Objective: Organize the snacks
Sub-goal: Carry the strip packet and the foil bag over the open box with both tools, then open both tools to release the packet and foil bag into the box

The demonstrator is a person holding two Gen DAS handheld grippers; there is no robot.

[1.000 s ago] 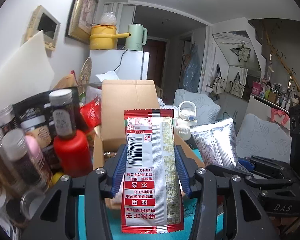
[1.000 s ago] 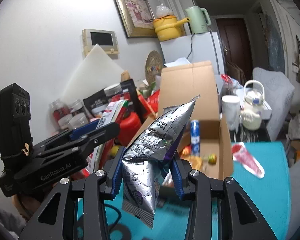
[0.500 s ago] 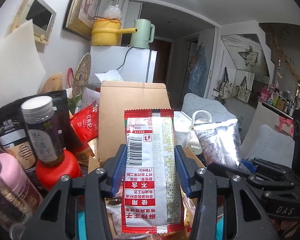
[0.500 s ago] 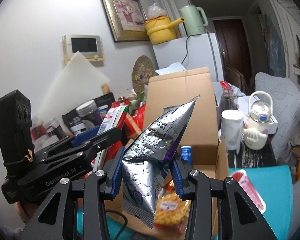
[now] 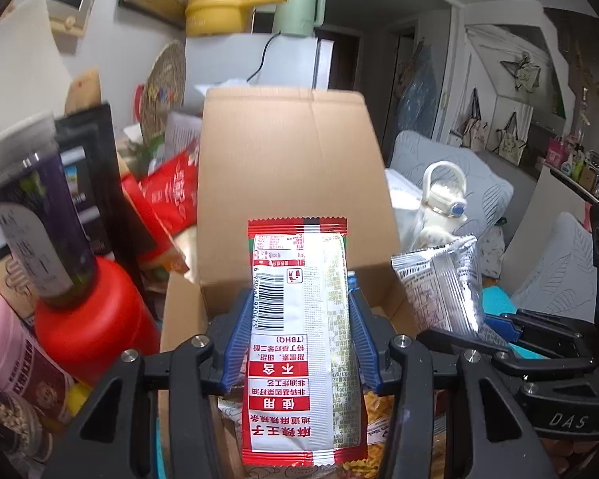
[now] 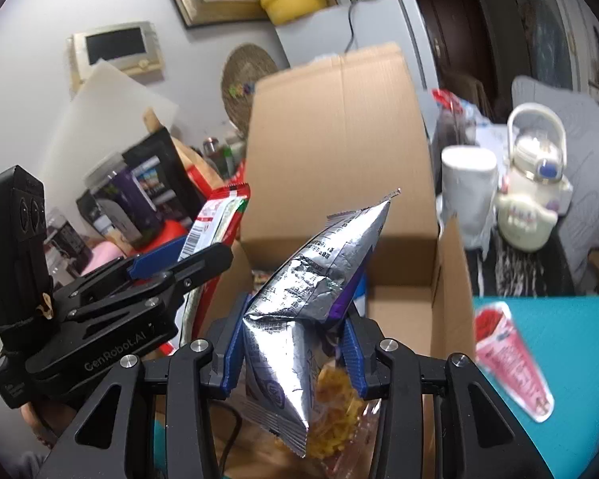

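My left gripper is shut on a red and white snack packet, held upright over the open cardboard box. From the right wrist view the same gripper and packet show at the box's left side. A crinkled silver snack bag is clamped in my right gripper, just above the box opening. That silver bag also shows at the right in the left wrist view. Yellow snacks lie in the box under the bag.
Jars and a red bottle crowd the left of the box. A white cup and a white kettle stand to its right. A pink cone-shaped snack lies on the teal table.
Both grippers have moved forward and down toward the box, each keeping its packet. The box now fills more of both views, and its contents show below the bags.
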